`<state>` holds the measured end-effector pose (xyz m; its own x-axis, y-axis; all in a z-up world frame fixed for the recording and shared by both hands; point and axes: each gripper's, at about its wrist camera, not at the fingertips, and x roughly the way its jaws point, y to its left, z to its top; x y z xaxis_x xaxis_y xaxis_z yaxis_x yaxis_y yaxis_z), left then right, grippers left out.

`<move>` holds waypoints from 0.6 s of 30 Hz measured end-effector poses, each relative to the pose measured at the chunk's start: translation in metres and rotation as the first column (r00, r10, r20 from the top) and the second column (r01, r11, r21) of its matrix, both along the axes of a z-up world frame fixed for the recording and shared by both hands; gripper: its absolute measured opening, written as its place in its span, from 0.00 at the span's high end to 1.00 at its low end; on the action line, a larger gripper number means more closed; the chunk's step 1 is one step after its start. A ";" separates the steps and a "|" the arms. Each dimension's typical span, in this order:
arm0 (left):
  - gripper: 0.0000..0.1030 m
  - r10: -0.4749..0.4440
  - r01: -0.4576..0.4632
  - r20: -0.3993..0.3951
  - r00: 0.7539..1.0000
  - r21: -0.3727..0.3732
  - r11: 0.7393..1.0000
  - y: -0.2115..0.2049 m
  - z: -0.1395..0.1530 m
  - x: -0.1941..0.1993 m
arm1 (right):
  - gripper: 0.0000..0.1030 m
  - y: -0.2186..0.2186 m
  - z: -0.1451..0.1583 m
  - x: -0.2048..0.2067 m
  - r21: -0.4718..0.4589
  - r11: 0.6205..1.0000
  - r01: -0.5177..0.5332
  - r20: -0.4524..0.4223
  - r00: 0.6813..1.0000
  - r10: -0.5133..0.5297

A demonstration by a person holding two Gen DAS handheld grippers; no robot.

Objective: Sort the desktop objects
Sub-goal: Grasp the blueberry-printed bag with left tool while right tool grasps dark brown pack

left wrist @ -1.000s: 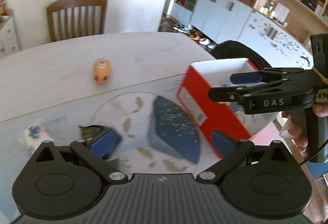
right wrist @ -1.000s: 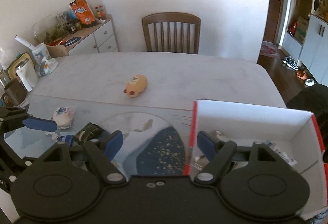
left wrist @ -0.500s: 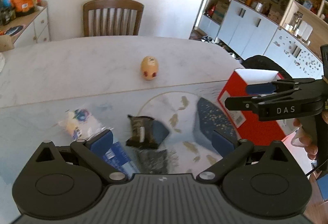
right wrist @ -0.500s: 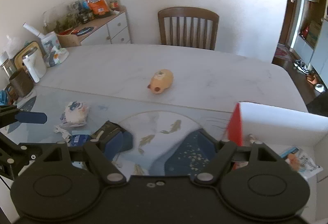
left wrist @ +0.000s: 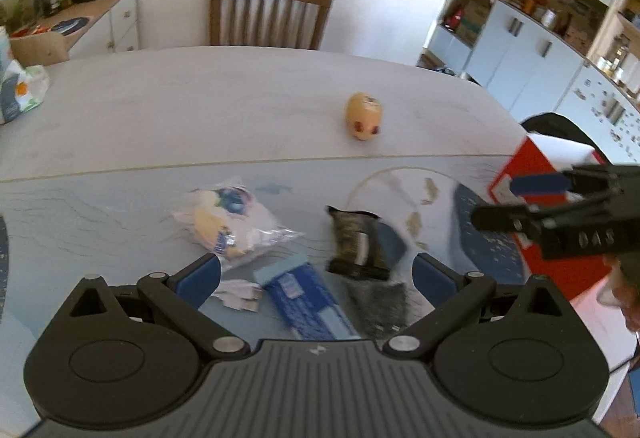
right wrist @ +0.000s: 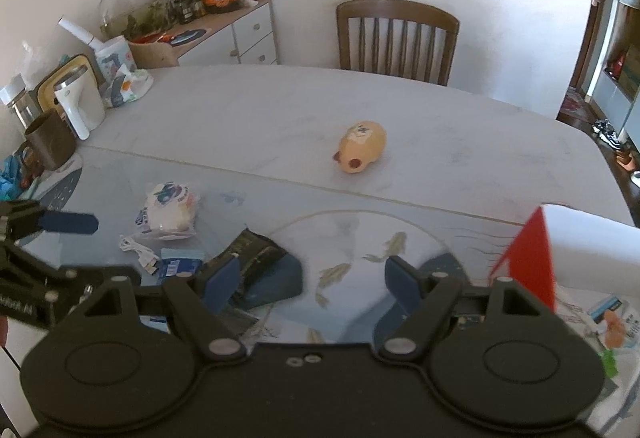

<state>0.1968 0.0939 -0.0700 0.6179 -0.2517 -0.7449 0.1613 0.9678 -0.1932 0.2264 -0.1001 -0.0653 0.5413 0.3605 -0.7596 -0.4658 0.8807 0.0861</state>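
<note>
Now we should settle both grippers before choosing one item: left gripper [left wrist: 316, 272] and right gripper [right wrist: 306, 284] hover with fingers spread, pinching nothing. The dark pouch [left wrist: 354, 242], crinkled and soft-looking, lies near the tabletop's near edge, just beside a blue packet [left wrist: 304, 298], with the red box [left wrist: 556, 238] toward the right edge.

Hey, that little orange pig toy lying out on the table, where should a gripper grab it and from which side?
Grip the orange pig toy across its rounded middle, coming down from above with a finger on each long flank. It lies on its side on the bare table, snout toward the camera, nothing touching it. The body looks widest mid-length and narrows at the snout, so pads there would probably slip.
</note>
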 end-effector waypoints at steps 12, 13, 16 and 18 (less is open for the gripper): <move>0.00 0.124 -0.125 -0.057 0.991 -0.008 0.992 0.033 -0.017 0.047 | 0.23 0.039 -0.020 0.011 -0.004 0.999 -0.040 -0.032 0.999 0.040; 0.00 0.130 -0.131 -0.061 0.990 -0.007 0.991 0.034 -0.019 0.050 | 0.23 0.042 -0.021 0.012 -0.006 0.999 -0.042 -0.033 0.999 0.042; 0.00 0.142 -0.144 -0.081 0.987 -0.014 0.990 0.035 -0.025 0.060 | 0.23 0.049 -0.026 0.015 -0.013 0.999 -0.046 -0.037 0.998 0.045; 0.00 0.146 -0.149 -0.091 0.985 -0.019 0.989 0.034 -0.028 0.067 | 0.23 0.054 -0.030 0.017 -0.011 0.999 -0.045 -0.045 0.998 0.044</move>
